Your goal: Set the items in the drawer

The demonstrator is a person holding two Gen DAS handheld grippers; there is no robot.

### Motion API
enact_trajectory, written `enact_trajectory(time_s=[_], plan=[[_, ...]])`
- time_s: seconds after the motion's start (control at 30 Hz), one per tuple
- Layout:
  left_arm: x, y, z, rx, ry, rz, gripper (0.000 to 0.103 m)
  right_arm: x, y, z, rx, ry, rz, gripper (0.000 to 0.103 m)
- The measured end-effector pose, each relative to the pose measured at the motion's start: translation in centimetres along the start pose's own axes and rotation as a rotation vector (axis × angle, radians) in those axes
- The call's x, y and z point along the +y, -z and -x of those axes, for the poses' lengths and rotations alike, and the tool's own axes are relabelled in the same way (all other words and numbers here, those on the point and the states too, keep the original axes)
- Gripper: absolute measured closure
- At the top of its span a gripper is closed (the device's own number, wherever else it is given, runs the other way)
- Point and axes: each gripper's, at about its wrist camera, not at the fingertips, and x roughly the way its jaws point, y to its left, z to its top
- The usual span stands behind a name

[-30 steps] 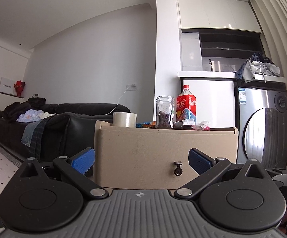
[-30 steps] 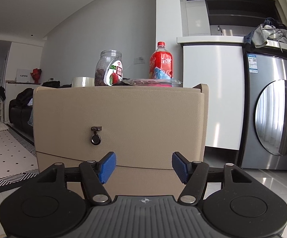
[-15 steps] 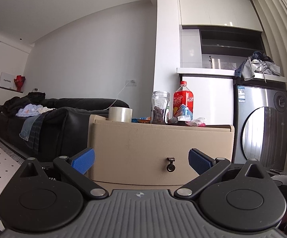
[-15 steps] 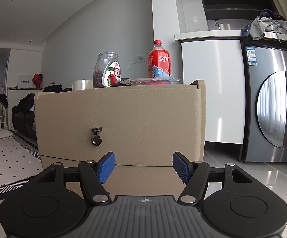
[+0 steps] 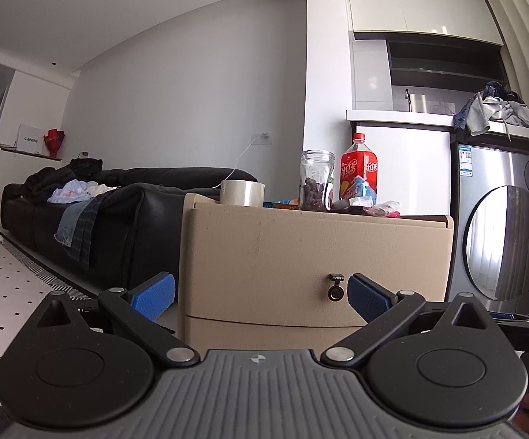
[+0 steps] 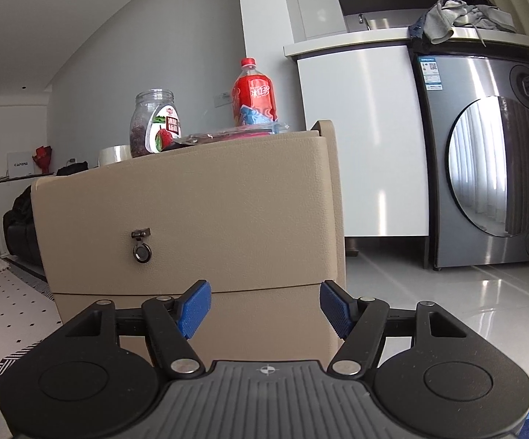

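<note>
left gripper point(image 5: 260, 294) level, jaws spread, empty, beige drawer cabinet point(image 5: 315, 256) ahead, ring pull point(image 5: 336, 292) between jaws, right gripper point(image 6: 265, 309) same, jaws spread, red soda bottle point(image 6: 253, 93) above, box reading CAPENE point(image 5: 30, 139) far left

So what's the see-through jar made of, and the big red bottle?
The jar looks like clear glass or hard plastic; you see dark bits inside. The red bottle looks like thin clear plastic with a glossy wrap label and red cap.
</note>
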Motion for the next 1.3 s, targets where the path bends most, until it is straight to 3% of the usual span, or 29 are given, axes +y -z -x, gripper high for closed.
enact_trajectory(time_s=[0.17, 0.3, 0.4, 0.93, 1.3], plan=[[0.2, 0.0, -0.3, 0.01, -0.01, -0.003, 0.0, 0.3, -0.3, 1.5, -0.083, -0.061, 0.005, 0.029], [0.4, 0.3, -0.5, 0.032, -0.02, 0.018, 0.0, 1.1, -0.3, 2.0, -0.12, -0.057, 0.041, 0.028], [1.0, 0.9, -0.6, 0.052, -0.038, 0.047, 0.0, 1.4, 0.0, 1.8, -0.103, -0.017, 0.035, 0.027], [-0.2, 1.6, -2.3, 0.086, -0.059, 0.048, 0.0, 0.8, 0.6, 1.3, -0.038, -0.078, 0.023, 0.026], [-1.6, 2.2, -3.6, 0.134, -0.075, 0.033, 0.0, 1.2, 0.7, 1.8, -0.054, -0.112, 0.02, 0.026]])
